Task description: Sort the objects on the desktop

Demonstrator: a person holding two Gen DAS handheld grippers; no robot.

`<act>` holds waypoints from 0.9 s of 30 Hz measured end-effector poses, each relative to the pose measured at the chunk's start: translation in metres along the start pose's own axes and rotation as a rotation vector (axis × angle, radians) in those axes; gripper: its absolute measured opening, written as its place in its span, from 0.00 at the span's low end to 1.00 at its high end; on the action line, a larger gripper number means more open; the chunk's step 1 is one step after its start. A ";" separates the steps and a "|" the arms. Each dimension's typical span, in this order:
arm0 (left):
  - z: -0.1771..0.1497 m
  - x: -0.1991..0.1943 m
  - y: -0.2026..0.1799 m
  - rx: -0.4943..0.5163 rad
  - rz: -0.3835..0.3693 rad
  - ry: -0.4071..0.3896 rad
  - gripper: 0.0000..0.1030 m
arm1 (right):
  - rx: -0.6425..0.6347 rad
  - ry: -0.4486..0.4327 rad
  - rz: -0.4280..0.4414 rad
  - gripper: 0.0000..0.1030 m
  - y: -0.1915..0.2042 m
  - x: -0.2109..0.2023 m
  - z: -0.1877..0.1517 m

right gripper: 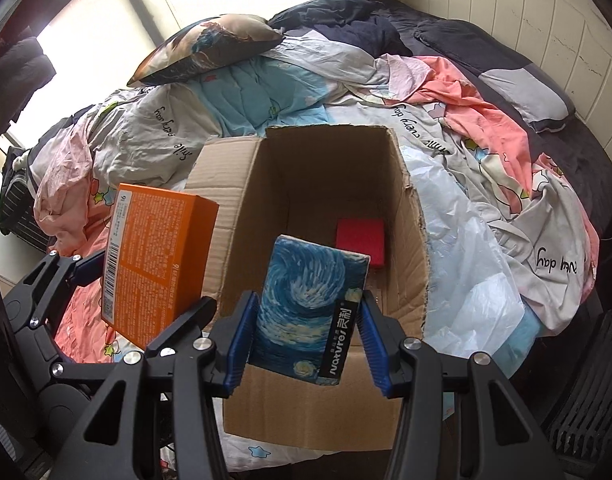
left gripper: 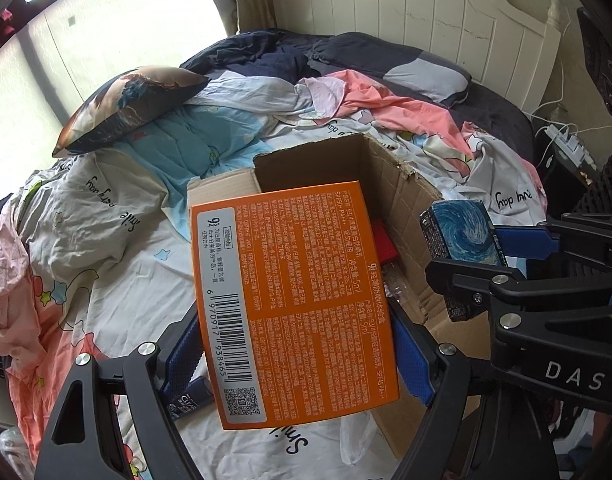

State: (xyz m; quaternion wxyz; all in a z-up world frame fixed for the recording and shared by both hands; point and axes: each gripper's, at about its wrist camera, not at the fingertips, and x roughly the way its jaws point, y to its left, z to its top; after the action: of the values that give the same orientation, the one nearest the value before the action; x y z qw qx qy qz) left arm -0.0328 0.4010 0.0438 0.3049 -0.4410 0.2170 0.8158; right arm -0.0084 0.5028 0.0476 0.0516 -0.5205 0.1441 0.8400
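My left gripper is shut on an orange box with a barcode and holds it above the left edge of an open cardboard box. My right gripper is shut on a blue swirl-patterned box and holds it over the cardboard box. A red object lies inside the cardboard box. The orange box also shows at the left of the right wrist view, and the blue box at the right of the left wrist view.
The cardboard box stands on a bed covered with a rumpled pink, grey and blue quilt. A patterned pillow lies at the back left. A white plastic bag lies right of the box. A white headboard stands behind.
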 end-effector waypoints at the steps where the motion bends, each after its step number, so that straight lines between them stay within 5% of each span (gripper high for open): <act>1: 0.001 0.004 -0.001 -0.004 -0.009 0.007 0.82 | 0.003 0.000 0.000 0.45 -0.003 0.001 0.000; 27: 0.012 0.048 -0.017 -0.007 -0.057 0.077 0.82 | 0.042 0.008 0.013 0.45 -0.036 0.029 0.006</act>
State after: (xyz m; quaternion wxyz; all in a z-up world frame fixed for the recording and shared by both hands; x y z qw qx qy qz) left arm -0.0489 0.4351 0.0075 0.3180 -0.4790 0.2130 0.7900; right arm -0.0176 0.5371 0.0177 0.0565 -0.5217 0.1653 0.8351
